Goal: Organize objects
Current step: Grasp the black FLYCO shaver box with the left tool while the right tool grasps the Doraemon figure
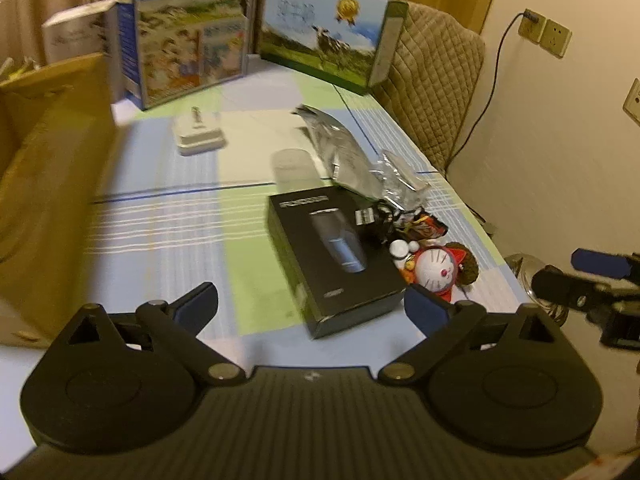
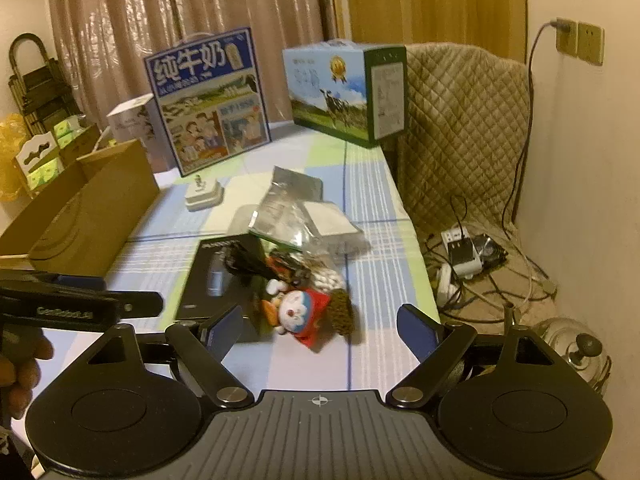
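A black product box (image 1: 332, 256) lies on the checked tablecloth (image 1: 160, 216), its near corner between the spread fingers of my left gripper (image 1: 312, 312), which stands open and touches nothing. Right of the box sits a small blue-and-white cat toy (image 1: 436, 270) beside a heap of clear and silver plastic bags (image 1: 340, 148). In the right wrist view the toy (image 2: 296, 312) lies just ahead of my open right gripper (image 2: 320, 330), with the black box (image 2: 216, 276) to its left. A hand holds the left gripper (image 2: 80, 304) at the left edge.
An open cardboard box (image 2: 92, 208) stands on the table's left side. Behind are a small white box (image 2: 204, 196) and two milk cartons (image 2: 208, 100) (image 2: 340, 88). A quilted chair (image 2: 460, 128), cables, a power strip (image 2: 460, 252) and a metal kettle (image 2: 572, 344) fill the right.
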A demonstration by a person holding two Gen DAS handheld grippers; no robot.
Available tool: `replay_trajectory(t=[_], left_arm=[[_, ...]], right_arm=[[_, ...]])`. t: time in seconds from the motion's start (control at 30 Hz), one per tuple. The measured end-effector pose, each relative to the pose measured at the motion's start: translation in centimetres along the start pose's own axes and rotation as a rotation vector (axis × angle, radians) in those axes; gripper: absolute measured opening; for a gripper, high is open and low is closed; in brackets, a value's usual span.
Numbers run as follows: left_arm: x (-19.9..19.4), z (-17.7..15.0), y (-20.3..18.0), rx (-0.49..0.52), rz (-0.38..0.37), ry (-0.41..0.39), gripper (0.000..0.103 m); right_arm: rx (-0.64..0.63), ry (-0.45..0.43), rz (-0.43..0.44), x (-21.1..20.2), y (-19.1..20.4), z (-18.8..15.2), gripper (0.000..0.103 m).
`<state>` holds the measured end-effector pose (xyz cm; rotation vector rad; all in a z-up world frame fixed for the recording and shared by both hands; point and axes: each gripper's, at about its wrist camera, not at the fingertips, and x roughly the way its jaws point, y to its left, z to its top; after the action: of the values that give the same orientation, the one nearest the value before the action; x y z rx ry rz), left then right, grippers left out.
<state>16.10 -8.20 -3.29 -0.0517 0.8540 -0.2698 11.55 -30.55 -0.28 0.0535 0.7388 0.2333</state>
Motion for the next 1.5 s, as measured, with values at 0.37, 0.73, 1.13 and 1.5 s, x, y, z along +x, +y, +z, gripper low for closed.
replay_trajectory(t=[0.37, 0.73, 1.13, 1.5], left_arm=[[6.8, 2.0, -2.2, 0.06, -0.056, 0.087, 0.091], [5.8, 1.7, 0.9, 0.054, -0.044, 0.109, 0.064], [4.9, 2.0, 1.4, 0.087, -0.08, 0.088, 0.081], [7.9, 1.6, 0.2, 0.159, 0.016, 0.128, 0.081]], right_arm=[[0.003, 0.059, 0.009, 4.0, -2.0, -0.7, 0.083], [-0.121, 0.047, 0.131, 6.4, -0.1, -0.8, 0.083], [-0.421, 0.098, 0.097, 11.1, 3.2, -1.2, 0.08], [-0.473, 0.085, 0.099, 11.7, 3.0, -1.2, 0.061]])
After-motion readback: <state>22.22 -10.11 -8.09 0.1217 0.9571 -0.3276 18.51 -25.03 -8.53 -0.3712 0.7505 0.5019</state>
